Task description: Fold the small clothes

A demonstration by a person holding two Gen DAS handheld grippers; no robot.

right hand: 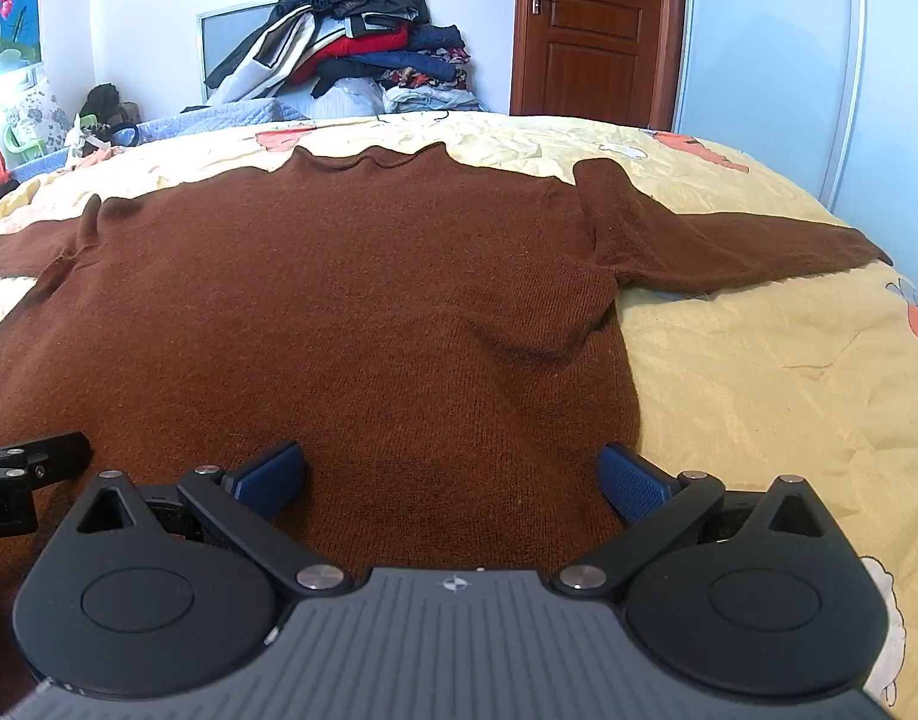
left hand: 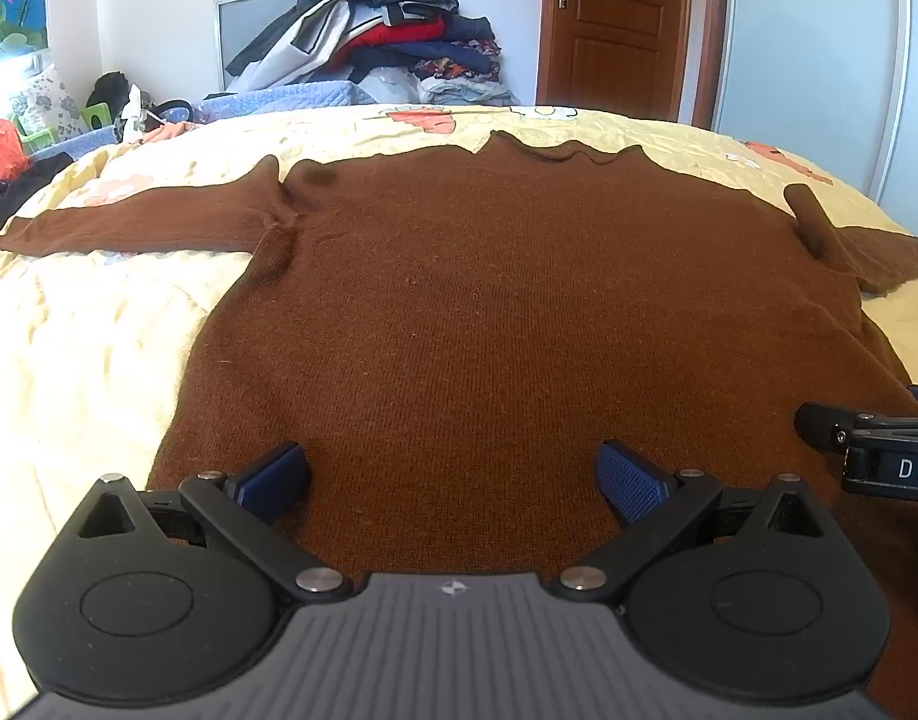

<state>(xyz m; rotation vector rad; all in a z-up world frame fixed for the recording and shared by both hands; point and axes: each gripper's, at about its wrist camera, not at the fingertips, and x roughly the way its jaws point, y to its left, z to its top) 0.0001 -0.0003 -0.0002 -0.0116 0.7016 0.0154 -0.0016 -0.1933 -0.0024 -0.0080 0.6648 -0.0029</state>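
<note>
Left wrist view
Left gripper [left hand: 453,480]: jaws spread wide, nothing between them, blue pads [left hand: 273,477] over the near hem area of the knit.
Sweater [left hand: 519,300]: brown knit, spread flat on the bed right ahead of the gripper, collar at the far end, one sleeve stretched out to the left, the other out to the right.
Bed [left hand: 99,330]: pale yellow printed cover, showing left of the gripper and beyond the collar.
Right gripper [left hand: 867,444]: just to the right, only part in view.
Clothes pile [left hand: 387,18]: far ahead against the wall.
Door [left hand: 615,24]: wooden, far ahead to the right.

Right wrist view
Right gripper [right hand: 453,480]: jaws wide apart, holding nothing, over the sweater's [right hand: 339,300] near right part.
Right sleeve [right hand: 729,240]: ahead and right, lying straight on the bed [right hand: 789,390].
Left gripper [right hand: 27,468]: just to the left, partly in view.
</note>
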